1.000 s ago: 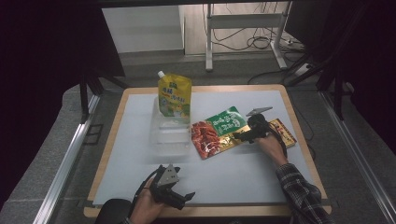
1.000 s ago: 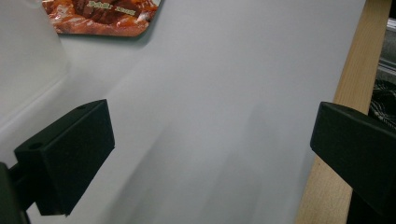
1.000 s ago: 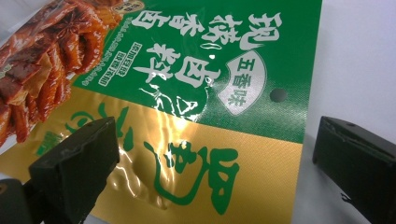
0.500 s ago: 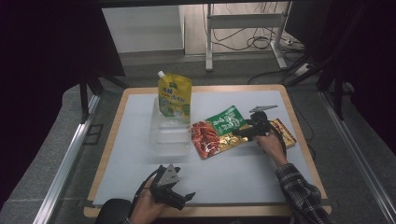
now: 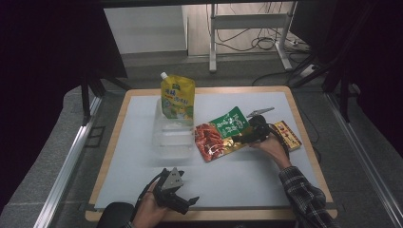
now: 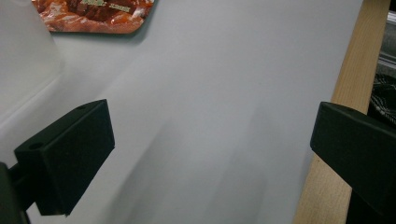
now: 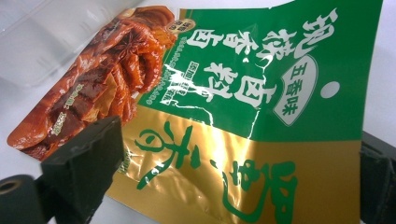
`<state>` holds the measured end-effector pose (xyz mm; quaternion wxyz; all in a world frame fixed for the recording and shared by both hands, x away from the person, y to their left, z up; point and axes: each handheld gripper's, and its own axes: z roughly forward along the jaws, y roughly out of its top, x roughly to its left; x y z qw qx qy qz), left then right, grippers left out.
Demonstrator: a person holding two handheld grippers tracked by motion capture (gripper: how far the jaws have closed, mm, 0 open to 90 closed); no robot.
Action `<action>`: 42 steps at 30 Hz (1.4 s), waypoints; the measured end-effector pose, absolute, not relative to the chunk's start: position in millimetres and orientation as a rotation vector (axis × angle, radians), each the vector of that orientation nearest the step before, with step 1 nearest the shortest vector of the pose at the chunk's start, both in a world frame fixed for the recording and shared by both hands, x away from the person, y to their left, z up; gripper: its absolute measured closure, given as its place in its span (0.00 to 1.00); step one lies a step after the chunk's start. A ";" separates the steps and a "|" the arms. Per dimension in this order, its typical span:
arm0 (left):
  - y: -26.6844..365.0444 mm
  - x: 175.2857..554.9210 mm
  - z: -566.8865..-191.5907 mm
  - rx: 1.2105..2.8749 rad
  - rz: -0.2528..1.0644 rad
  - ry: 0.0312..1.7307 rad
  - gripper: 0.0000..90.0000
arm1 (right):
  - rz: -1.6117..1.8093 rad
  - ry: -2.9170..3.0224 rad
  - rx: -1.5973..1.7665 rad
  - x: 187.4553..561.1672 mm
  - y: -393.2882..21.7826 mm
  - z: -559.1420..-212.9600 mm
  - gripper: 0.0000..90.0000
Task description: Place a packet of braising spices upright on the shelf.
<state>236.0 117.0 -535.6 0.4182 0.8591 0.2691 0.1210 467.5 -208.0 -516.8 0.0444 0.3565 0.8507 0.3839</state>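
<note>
We have our right claw (image 5: pixel 243 138) spread wide around the gold edge of the flat green, red and gold foil snack pouch (image 7: pixel 224 116), which lies on the white bench (image 5: pixel 266 175) beside the clear plastic tub (image 5: pixel 172 135) (not yet pinched). Our left claw (image 5: pixel 186 203) rests spread and empty; grasping and lifting remain.

My table (image 5: pixel 304 171) has a wooden rim and a pale grey top. On it lie a yellow pouch (image 5: pixel 178 99) far off, a clear box (image 5: pixel 172 133) just near it, a shiny snack bag (image 5: pixel 221 134) and a small orange box (image 5: pixel 286 134) at the right.
</note>
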 end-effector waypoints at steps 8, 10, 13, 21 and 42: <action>116.3 235.9 -536.0 2.160 0.305 0.671 0.00 | 1.124 2.538 1.147 467.8 -209.8 -513.3 0.56; 115.9 236.0 -536.2 2.163 0.305 0.670 0.00 | 1.109 2.531 1.158 468.0 -209.8 -511.6 0.70; 115.4 235.8 -536.5 2.171 0.307 0.666 0.00 | 1.037 2.535 1.088 465.1 -205.9 -511.0 0.88; 115.1 235.5 -536.6 2.178 0.309 0.661 0.00 | 1.024 2.519 1.120 463.3 -206.1 -505.4 0.99; 114.8 236.4 -537.6 2.187 0.317 0.668 0.00 | 1.103 2.493 1.012 454.1 -205.0 -469.1 0.99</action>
